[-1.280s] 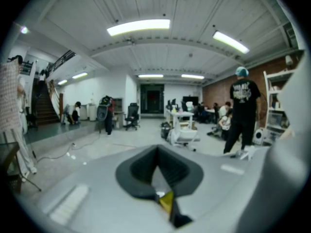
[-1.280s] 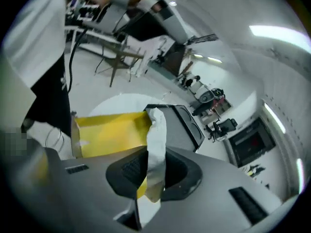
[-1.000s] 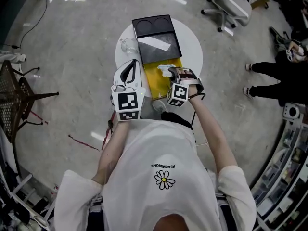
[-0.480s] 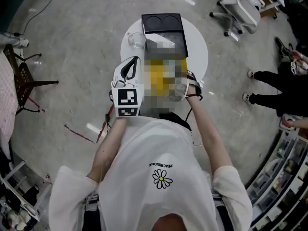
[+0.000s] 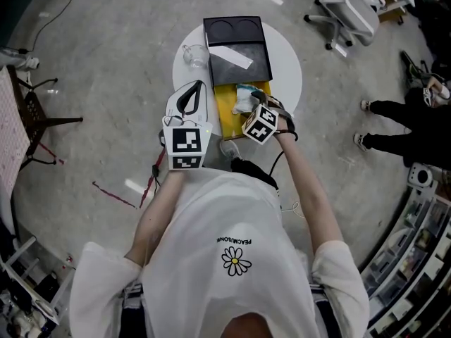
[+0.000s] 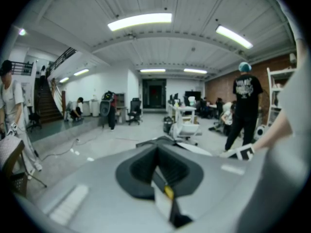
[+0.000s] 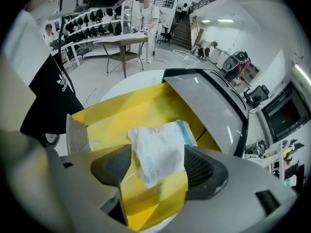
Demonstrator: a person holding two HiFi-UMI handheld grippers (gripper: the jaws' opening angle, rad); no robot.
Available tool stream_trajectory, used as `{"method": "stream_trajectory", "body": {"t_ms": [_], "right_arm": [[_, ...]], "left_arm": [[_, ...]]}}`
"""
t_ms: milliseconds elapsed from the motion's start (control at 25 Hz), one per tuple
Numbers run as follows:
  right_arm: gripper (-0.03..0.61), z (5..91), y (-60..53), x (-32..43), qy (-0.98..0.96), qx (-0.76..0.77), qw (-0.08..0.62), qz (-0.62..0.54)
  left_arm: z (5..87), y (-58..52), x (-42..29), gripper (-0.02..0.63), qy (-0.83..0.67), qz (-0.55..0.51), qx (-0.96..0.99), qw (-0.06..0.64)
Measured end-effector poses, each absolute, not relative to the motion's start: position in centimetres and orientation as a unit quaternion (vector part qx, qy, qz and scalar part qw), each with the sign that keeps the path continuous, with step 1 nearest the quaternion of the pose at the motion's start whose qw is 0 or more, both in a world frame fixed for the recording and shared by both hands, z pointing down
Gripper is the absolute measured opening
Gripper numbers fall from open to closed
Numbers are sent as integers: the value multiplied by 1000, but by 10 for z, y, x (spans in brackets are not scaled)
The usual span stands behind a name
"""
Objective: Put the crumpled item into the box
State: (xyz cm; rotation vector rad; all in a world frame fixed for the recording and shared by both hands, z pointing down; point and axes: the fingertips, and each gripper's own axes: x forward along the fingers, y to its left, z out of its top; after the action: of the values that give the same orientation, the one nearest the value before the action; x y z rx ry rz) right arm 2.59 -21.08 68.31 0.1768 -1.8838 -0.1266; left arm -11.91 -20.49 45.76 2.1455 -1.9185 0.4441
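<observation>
The crumpled item is a white plastic packet (image 5: pixel 244 100) lying on the yellow lining of the open box (image 5: pixel 227 115). In the right gripper view the packet (image 7: pixel 160 149) sits between my right gripper's (image 7: pixel 158 166) dark pads (image 7: pixel 114 163). Those jaws are opening and a gap shows on both sides of the packet. In the head view my right gripper (image 5: pixel 250 106) hangs over the box's near half. The left gripper (image 5: pixel 197 89) is held left of the box, its jaws together on nothing. The left gripper view (image 6: pixel 156 164) looks out across the room.
The box's black lid (image 5: pixel 239 51) lies open at the back of the round white table (image 5: pixel 285 69), with a white strip (image 5: pixel 232 56) in it. A clear glass (image 5: pixel 194 55) stands left of the lid. A person's legs (image 5: pixel 394 125) and an office chair (image 5: pixel 349 13) are to the right.
The right gripper stays over the yellow box and its marker cube has tilted. The packet now shows a little farther in. The left gripper has barely moved.
</observation>
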Motion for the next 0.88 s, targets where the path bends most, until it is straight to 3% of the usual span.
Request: {"method": "stream_trajectory", "body": {"t_ms": [400,640,760,880], "right_arm": [[344,667,-209,28,-814,69,574,-61],[344,591,-231,9,-870,154,468,-25],[285,541,-247,5,-892,216,397,-10],[139,496,-259,11,-903,276,330,-21]], "left_arm": [[453,-214,-112,2,-647,145,740,108],[443,-227,-106,2,-634,140,755,94],[438,-232,-98,2,-624,138,764,87],[433,-237,-87,2,-614,137,773,79]]}}
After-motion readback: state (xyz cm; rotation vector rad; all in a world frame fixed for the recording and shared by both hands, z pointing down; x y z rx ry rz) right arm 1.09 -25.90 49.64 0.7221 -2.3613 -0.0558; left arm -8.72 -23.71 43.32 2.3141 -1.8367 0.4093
